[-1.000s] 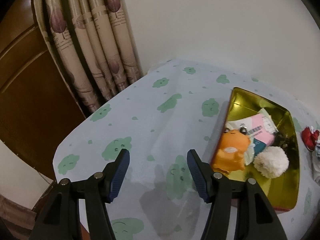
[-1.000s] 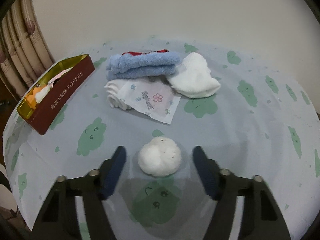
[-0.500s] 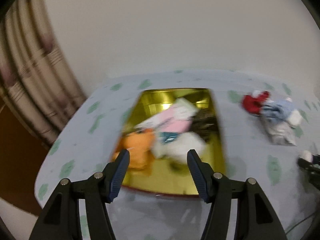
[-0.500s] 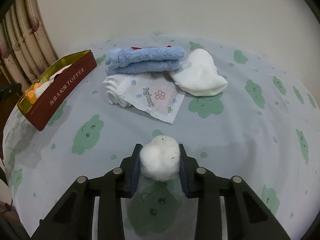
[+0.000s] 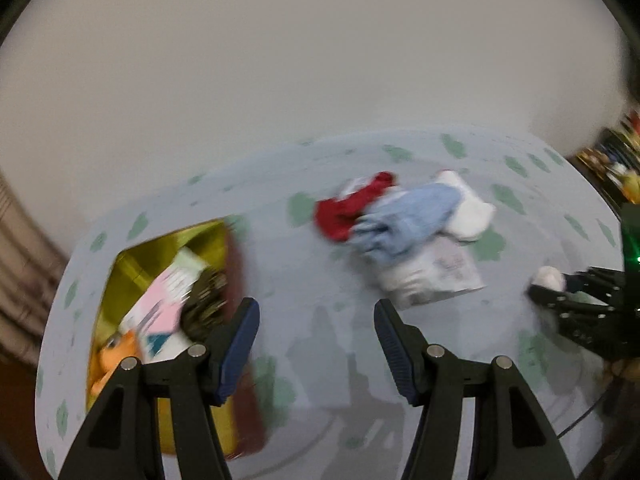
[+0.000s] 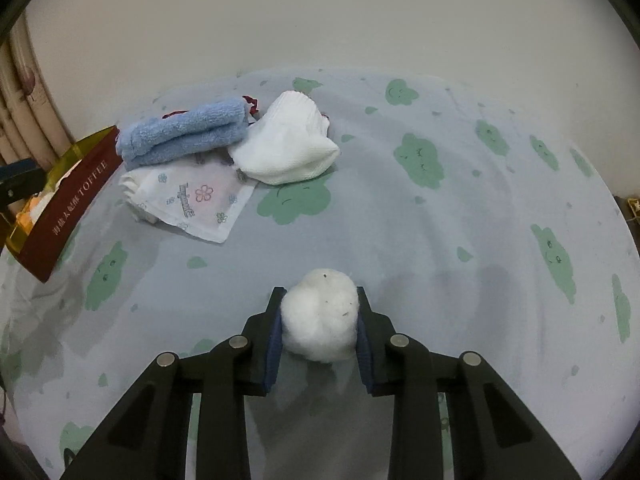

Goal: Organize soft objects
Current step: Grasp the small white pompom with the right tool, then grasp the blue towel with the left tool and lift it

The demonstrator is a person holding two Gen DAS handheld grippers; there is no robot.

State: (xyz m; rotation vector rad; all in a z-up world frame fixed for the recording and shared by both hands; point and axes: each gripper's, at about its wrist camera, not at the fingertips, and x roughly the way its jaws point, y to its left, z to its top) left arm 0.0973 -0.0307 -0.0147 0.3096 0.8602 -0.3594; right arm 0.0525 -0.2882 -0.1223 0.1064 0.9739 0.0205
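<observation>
**Asker:** Comparing this moment with a second ago, what has changed?

**Describer:** On the left, the left gripper (image 5: 316, 344) has swung across the table (image 6: 460, 240). A second ago its camera faced the curtain and the gold tin; now the tin (image 5: 132, 264) sits at the far left of its blurred view and the loose pile lies ahead. Its jaws stand apart with nothing between them. On the right, the right gripper (image 6: 319, 320) has just been closing: a second ago its jaws stood wide on either side of the white pompom (image 6: 319, 314), and now both pads press its sides, denting it a little. The pompom seems to rest low over the cloth, in front of the pile.

**Asker:** What does that mean for the tidying?

**Describer:** Probably the pompom is secured and its next stop is the tin, which already holds an orange plush toy (image 5: 114, 360) and a pink packet (image 5: 162, 310). The left gripper seems headed for the pile.

**Asker:** Does one view show something the other misses?

**Describer:** Yes. The left view looks down into the tin and shows a red cloth (image 5: 352, 208) behind the blue towel (image 5: 408, 220). The right view shows only the tin's maroon side reading TOFFEE, but gives the tissue packet (image 6: 192, 200), the white sock (image 6: 288, 148) and the grip itself sharply.
</observation>
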